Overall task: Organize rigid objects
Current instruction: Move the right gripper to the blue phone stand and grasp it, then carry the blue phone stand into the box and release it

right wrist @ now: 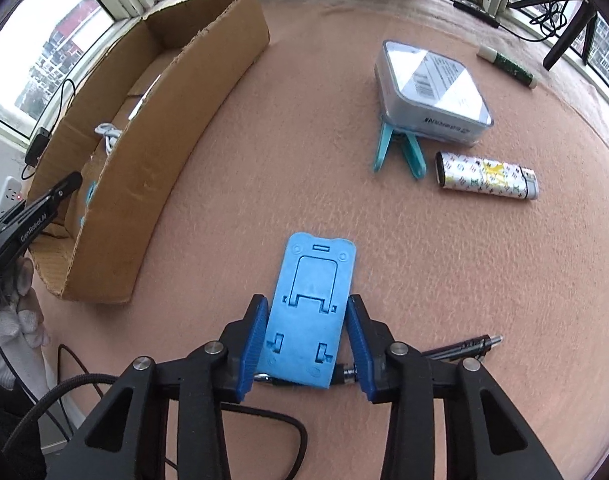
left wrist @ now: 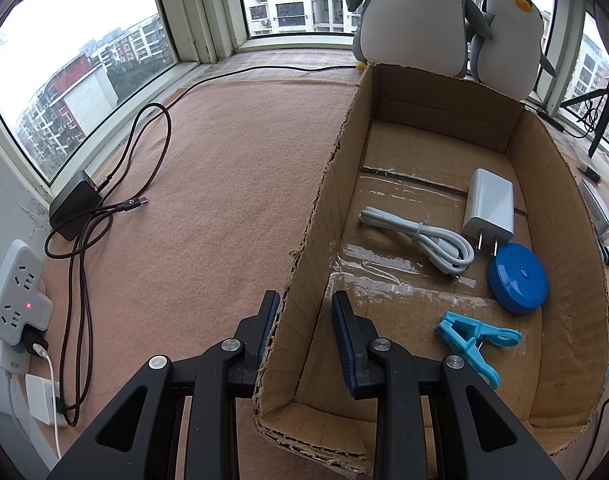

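A cardboard box (left wrist: 564, 240) lies open on the pink cloth; it also shows in the right wrist view (right wrist: 152, 168). It holds a white charger (left wrist: 490, 204), a white cable (left wrist: 420, 240), a blue round tape measure (left wrist: 518, 280) and a blue clip (left wrist: 472, 340). My left gripper (left wrist: 304, 332) is open, its jaws on either side of the box's left wall. My right gripper (right wrist: 306, 340) has its pads against both sides of a blue folding phone stand (right wrist: 310, 304) that lies on the cloth.
On the cloth to the right lie a grey tin (right wrist: 432, 96), a teal clip (right wrist: 400, 150), a patterned lighter (right wrist: 488, 176), a glue stick (right wrist: 508, 66) and a pen (right wrist: 460, 348). Two plush penguins (left wrist: 416, 12) stand behind the box. A black charger with its cable (left wrist: 74, 204) and a power strip (left wrist: 18, 292) are at the left.
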### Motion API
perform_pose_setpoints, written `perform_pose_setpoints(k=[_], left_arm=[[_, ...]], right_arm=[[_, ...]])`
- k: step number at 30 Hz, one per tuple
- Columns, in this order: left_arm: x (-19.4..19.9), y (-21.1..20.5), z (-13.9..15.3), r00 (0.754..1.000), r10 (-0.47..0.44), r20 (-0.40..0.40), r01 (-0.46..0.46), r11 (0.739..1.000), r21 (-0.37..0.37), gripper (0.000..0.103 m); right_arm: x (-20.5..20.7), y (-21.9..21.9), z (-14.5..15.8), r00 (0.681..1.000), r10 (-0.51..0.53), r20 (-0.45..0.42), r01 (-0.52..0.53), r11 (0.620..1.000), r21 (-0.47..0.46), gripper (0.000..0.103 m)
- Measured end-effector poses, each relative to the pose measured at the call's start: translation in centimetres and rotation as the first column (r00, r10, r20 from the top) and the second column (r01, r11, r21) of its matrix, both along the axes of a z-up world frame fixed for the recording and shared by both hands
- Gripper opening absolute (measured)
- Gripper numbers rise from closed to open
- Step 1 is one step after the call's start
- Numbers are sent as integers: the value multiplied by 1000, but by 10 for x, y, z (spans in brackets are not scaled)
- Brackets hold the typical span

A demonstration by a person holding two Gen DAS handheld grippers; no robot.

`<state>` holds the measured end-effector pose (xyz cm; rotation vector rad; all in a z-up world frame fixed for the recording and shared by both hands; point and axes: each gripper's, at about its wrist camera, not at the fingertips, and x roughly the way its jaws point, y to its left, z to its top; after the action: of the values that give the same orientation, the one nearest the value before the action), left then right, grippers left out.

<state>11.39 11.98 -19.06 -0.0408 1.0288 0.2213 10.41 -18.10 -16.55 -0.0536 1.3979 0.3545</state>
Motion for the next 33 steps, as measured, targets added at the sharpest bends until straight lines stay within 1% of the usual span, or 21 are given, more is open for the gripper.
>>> perform_pose_setpoints(k=[5, 11, 13, 16, 19, 21, 27, 29, 33], left_arm=[[0, 0, 0, 1000, 0, 0, 0, 1000, 1, 29], [0, 1, 0, 1000, 1, 1, -1, 1000, 0, 29], [0, 0, 0, 1000, 0, 0, 0, 1000, 0, 29], [0, 0, 0, 1000, 0, 0, 0, 1000, 1, 29], [0, 0, -1, 1000, 3, 1, -3, 1000, 2, 29], [-1, 0, -1, 1000, 3, 1, -3, 1000, 4, 29], [-1, 0, -1, 1000, 3, 1, -3, 1000, 4, 29], [-1, 0, -1, 1000, 4, 2, -4, 1000, 3, 29], [0, 0, -1, 1000, 3, 2, -3, 1000, 4, 29]], right_arm=[[13, 1, 2, 999, 7, 33, -6, 1000, -22, 33], [26, -2, 1, 999, -13, 48, 14, 1000, -4, 33], [31, -5, 2, 998, -27, 54, 26, 999, 24, 33], [39, -5, 6, 997, -60, 38, 56, 994, 93, 33], [37, -12, 7, 996, -90, 25, 86, 987, 134, 33], [34, -15, 10, 994, -102, 31, 97, 985, 141, 33], [38, -21, 22, 991, -110, 78, 96, 981, 166, 33], [38, -19, 30, 988, -104, 110, 84, 982, 172, 33], [45, -1, 56, 979, -79, 190, 43, 982, 185, 33]])
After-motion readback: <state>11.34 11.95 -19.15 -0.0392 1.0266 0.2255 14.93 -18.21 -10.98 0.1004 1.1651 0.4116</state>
